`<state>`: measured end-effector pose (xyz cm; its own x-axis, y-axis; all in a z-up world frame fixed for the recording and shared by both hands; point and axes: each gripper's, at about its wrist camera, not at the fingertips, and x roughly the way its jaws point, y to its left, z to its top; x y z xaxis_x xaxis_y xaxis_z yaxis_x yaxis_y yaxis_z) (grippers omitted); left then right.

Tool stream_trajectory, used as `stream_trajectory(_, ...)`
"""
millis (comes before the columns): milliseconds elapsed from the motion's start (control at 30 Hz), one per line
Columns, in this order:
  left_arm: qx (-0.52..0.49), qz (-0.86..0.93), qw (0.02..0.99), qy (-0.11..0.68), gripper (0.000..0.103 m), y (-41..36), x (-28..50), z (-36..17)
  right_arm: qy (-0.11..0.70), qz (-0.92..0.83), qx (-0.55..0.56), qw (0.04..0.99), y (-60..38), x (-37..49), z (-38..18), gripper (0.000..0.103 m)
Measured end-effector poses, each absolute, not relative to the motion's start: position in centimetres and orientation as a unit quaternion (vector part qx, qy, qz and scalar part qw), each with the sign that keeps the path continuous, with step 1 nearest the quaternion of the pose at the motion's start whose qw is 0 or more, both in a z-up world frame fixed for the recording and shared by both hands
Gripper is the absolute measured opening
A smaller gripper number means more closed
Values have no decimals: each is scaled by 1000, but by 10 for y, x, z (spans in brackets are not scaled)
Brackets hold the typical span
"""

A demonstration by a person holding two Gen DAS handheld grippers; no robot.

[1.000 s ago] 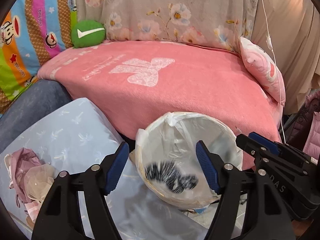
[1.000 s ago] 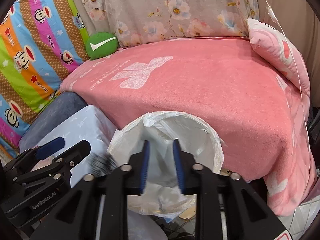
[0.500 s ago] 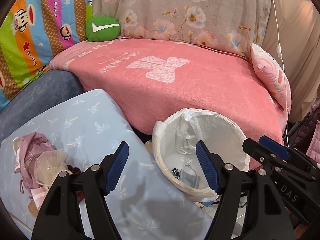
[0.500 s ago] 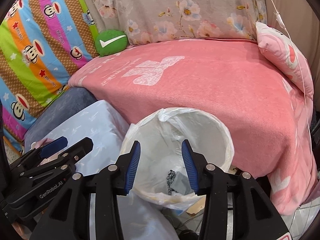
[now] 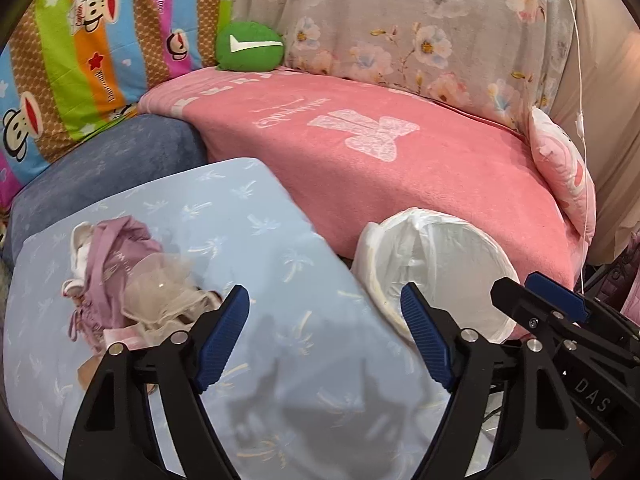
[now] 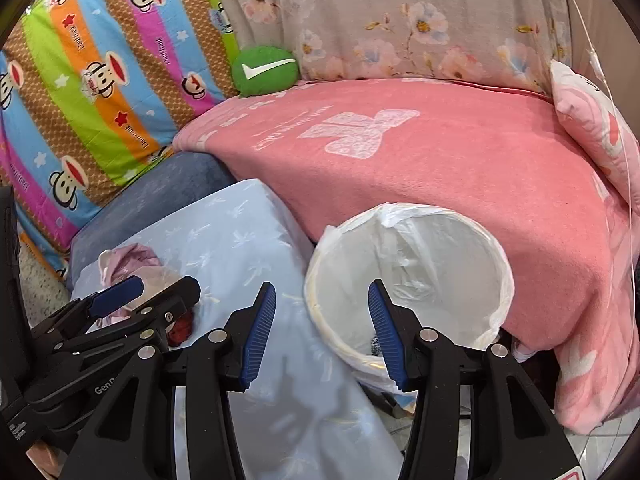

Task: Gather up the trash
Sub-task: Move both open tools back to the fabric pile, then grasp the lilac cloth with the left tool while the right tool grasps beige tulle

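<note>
Right wrist view, lined bin [image 6: 408, 280] holding dark scrap [image 6: 375, 345], both grippers spread, empty.

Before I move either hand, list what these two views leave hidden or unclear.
- Bin contents: right wrist view shows only a dark scrap low inside, behind the right gripper; left wrist view shows only liner.
- Pile on the blue cushion: crumpled pink and sheer material, items not identifiable; in the right wrist view the left gripper covers most of it.
- Floor under the bin: cut off by the frame edge and gripper bodies.
</note>
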<state>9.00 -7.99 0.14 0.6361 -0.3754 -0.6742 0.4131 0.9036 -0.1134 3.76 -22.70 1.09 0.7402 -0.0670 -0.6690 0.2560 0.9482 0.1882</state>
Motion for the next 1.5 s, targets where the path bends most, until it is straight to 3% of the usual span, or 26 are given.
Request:
stream_trajectory(400, -2, -173, 910, 376, 85, -21, 86, -8, 360, -54, 110, 925, -181, 40, 14, 49)
stream_trajectory(1000, -44, -87, 912, 398, 86, 69, 99, -29, 382, 0, 88, 920, -118, 62, 1, 49)
stream_trajectory(1500, -46, -73, 914, 396, 82, 85, 162, -41, 412, 45, 109, 904, -79, 131, -37, 49)
